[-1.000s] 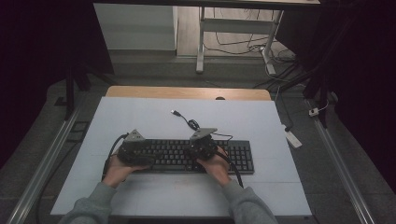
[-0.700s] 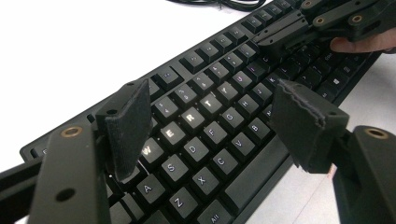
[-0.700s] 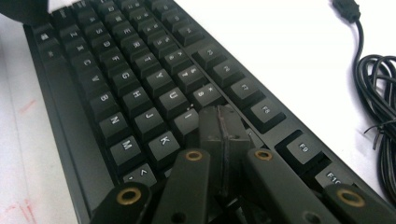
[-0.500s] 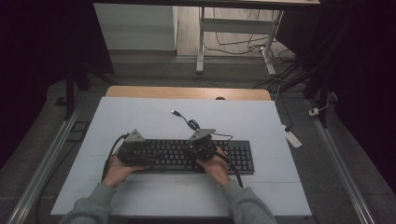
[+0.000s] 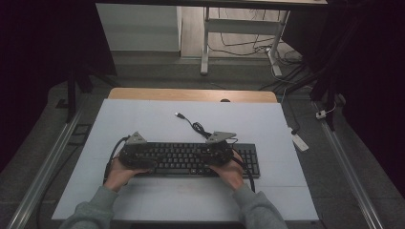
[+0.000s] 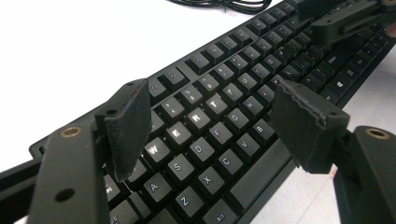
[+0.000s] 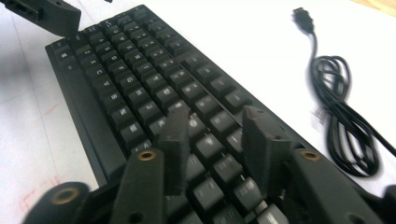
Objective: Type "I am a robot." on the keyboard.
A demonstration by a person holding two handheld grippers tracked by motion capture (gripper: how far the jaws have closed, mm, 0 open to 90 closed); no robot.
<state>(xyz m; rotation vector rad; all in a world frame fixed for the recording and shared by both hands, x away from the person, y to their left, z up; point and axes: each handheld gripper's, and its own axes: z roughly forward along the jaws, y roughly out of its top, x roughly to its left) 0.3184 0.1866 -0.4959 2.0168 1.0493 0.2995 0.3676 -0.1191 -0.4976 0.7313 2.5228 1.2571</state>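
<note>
Left tongs point(image 6: 212, 126) spread wide above the left-hand letter keys of the black keyboard point(image 5: 191, 159), pads clear of the keycaps, nothing between them. Right tongs point(image 7: 212, 144) parted to a moderate gap, jaws just been opening, hovering over keys toward the keyboard's right half, gripping nothing. Keyboard flat on the white counter point(image 5: 143, 119), lengthwise across its near half, between both hands point(image 5: 122, 172). Coiled black cable point(image 7: 338, 116) with its plug lying loose on the counter just beyond the keyboard.
</note>
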